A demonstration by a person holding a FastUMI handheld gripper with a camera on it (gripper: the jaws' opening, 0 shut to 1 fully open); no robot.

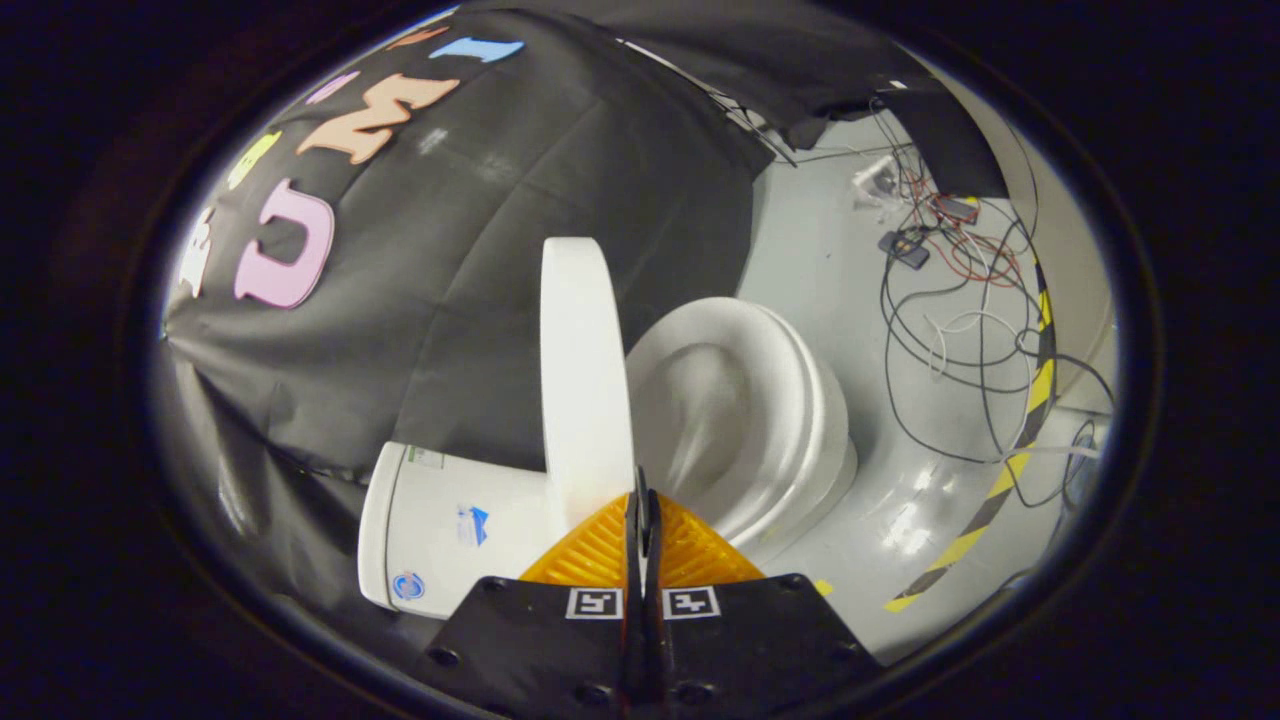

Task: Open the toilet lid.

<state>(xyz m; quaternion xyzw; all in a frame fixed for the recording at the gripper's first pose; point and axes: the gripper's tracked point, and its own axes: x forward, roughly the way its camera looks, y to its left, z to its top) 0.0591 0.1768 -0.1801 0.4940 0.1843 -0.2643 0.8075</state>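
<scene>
Step in hand: lid lift looks done or nearly so. The white plastic toilet lid [580, 370] stands raised off the bowl, edge-on to the cam, just ahead of the tool [640, 500] fingertips, w/ the white round toilet seat and bowl [740, 410] exposed beside it. White cistern tank [450, 530] sits on the lid's other side, against the black cloth wall.

Tool: fingers closed together, no visible gap, nothing between them; tips sit right at the lid's lower edge, contact can't be confirmed.

Pose: the scene looks rolled sideways in the cam, so the tool is prob held rotated, pointing at the lid/seat junction.

Next, as a judgement: check the lid leans past vertical toward the tank so it won't drop back, then pull the tool straight back. Loose black and red cables [960, 300] lie on the grey floor [820, 270] beyond the bowl, well apart.
</scene>
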